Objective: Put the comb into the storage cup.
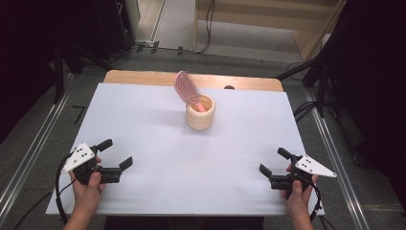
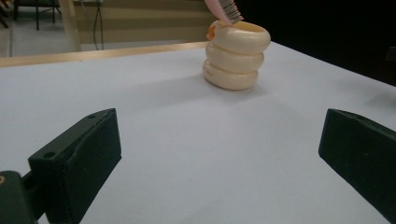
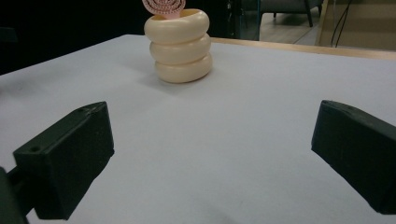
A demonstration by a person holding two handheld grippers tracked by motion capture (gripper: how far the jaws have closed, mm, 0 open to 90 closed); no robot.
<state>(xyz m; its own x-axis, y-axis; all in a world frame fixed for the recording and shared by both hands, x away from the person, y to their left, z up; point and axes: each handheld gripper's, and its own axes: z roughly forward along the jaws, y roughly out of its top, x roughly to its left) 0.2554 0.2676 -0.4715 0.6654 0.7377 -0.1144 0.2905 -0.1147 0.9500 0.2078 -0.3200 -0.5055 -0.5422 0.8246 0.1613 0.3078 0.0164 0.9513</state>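
My left tongs (image 1: 117, 153) and right tongs (image 1: 273, 162) are both wide open and empty, far from the pink brush (image 1: 186, 91) leaning in the cream cup (image 1: 200, 114) on the counter (image 1: 143, 124), so a clumsy grab might tip that cup over.

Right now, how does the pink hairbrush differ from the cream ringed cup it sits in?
The pink hairbrush is flat, slim and leans tilted; the cream ringed cup, shaped like three stacked rings, is squat, round and stands upright. The brush pokes out above the rim, head up and handle inside, while the cup rests on the white table. Neither is touched by a gripper.
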